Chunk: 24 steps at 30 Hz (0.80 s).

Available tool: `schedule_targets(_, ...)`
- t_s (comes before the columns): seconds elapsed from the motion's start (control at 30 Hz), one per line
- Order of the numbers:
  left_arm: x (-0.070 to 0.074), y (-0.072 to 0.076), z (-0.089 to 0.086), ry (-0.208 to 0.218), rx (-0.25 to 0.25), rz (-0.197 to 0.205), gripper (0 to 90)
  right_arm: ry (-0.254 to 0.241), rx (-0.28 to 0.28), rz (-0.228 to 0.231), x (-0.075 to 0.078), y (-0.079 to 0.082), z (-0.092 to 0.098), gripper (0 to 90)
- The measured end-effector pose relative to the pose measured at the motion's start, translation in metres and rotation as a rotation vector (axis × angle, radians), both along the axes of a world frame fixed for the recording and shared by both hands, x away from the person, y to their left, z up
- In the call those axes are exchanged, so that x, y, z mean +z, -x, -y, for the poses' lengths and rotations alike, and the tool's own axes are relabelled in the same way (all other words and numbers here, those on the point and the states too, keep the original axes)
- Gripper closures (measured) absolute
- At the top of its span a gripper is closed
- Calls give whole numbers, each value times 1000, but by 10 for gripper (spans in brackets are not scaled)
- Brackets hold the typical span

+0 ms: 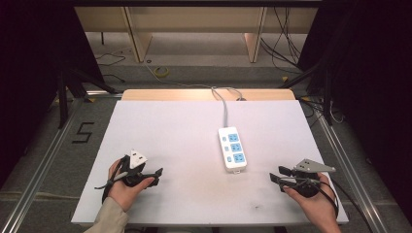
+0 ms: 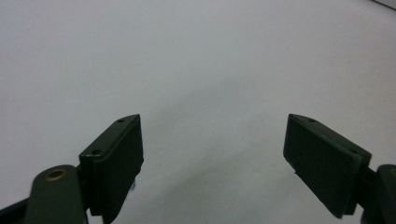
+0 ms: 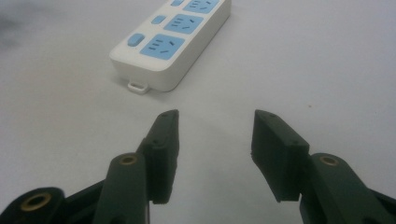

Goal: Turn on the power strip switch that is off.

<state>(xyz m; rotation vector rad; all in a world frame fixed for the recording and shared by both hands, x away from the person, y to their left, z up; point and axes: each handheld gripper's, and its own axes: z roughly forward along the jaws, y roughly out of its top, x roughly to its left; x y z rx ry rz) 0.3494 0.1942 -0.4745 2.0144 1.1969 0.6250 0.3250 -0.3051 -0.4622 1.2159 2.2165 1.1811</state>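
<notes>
White plastic with blue socket faces, the power strip (image 1: pixel 232 148) lies flat on the pale table (image 1: pixel 160 121), a little right of centre, its long axis running roughly from 12 to 6 o'clock in the high view. Its grey cord (image 1: pixel 224 104) leaves the far end toward 12 o'clock and drops off the far edge. A small hanging tab sits at the near end.

Both tools are empty. The left gripper (image 1: pixel 156 174) rests low near the table's near-left area, at about 8 o'clock from the strip and well apart from it; in the left gripper view its jaws stand wide apart over bare table. The right gripper (image 3: pixel 212 135) sits at about 4 o'clock from the strip, jaws spread with nothing between them. In the right gripper view the strip's near end (image 3: pixel 154 56) lies ahead, at about 11 o'clock from the jaws.

The step in hand looks like the approach to the strip, and the right gripper is the nearer and already faces it. To do it well, I would keep the jaws spread and swing the hand slightly toward 11 o'clock so the strip's narrow width lies square between them. Come in low and level, so the pads meet the side walls rather than the socket faces or switches. Grip the body, not the tab, which looks too slight. The cord may drag, so the left gripper could steady the far end.
</notes>
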Motion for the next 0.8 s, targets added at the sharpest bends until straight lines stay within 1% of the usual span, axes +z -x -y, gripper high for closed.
schedule_targets(0.13, -1, 0, -1, 8, 7, -1, 206, 0, -3, -5, 0, -1, -1, 519)
schedule_targets(0.23, -1, 1, -1, 8, 7, 1, 207, -1, -3, 0, 2, 0, -1, 519)
schedule_targets(0.37, 0, 1, 0, 4, 2, 3, 211, -4, 0, 4, 5, 0, -2, 541)
schedule_targets(0.4, -1, 1, 0, 4, 3, 0, 212, -2, 3, 2, 6, 0, -3, 558)
schedule_targets(0.47, -1, 1, 0, 9, 2, -3, 213, -2, -1, 16, 8, 0, -2, 598)
schedule_targets(0.53, -2, 0, 0, 13, 3, -8, 214, 2, -6, 16, 10, 0, -2, 618)
schedule_targets(0.63, -2, 0, 0, 11, 0, -9, 215, 8, -13, 19, 13, 0, -1, 671)
schedule_targets(0.8, -2, 0, 0, 11, -1, -7, 221, 42, -4, -8, 18, 0, -2, 828)
